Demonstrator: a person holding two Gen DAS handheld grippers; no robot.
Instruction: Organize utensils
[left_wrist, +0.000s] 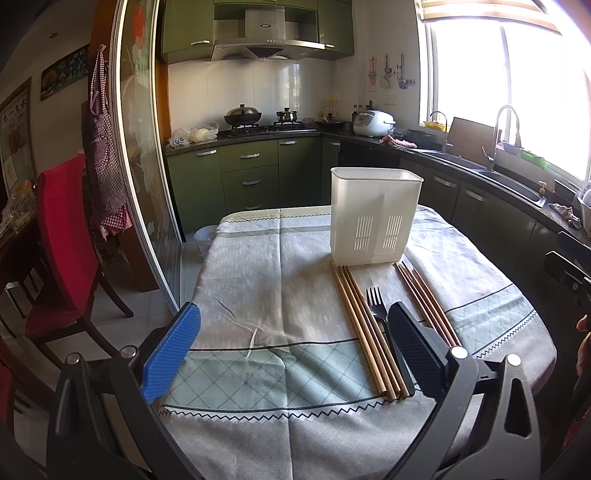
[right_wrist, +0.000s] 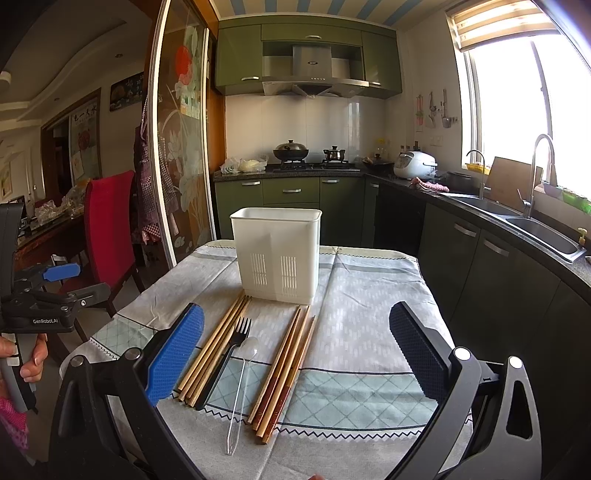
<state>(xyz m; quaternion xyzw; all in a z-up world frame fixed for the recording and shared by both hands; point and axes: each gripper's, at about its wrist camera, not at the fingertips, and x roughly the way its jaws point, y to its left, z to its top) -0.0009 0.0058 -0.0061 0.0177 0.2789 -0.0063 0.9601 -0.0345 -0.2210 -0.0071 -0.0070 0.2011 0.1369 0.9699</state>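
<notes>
Both my grippers hang wide open and empty over the tablecloth (right_wrist: 369, 295) — left gripper (left_wrist: 295, 354), right gripper (right_wrist: 295, 354). Ahead of my right fingers stands the white utensil holder (right_wrist: 277, 254); between them lie 2 chopstick bundles — light chopsticks (right_wrist: 214, 350), darker chopsticks (right_wrist: 288, 369) — flanking a black fork (right_wrist: 232, 350) and clear spoon (right_wrist: 242, 380).

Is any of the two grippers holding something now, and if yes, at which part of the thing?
Nothing is held. The left gripper and the right gripper are both open, and the chopsticks, fork and spoon lie on the table.
</notes>
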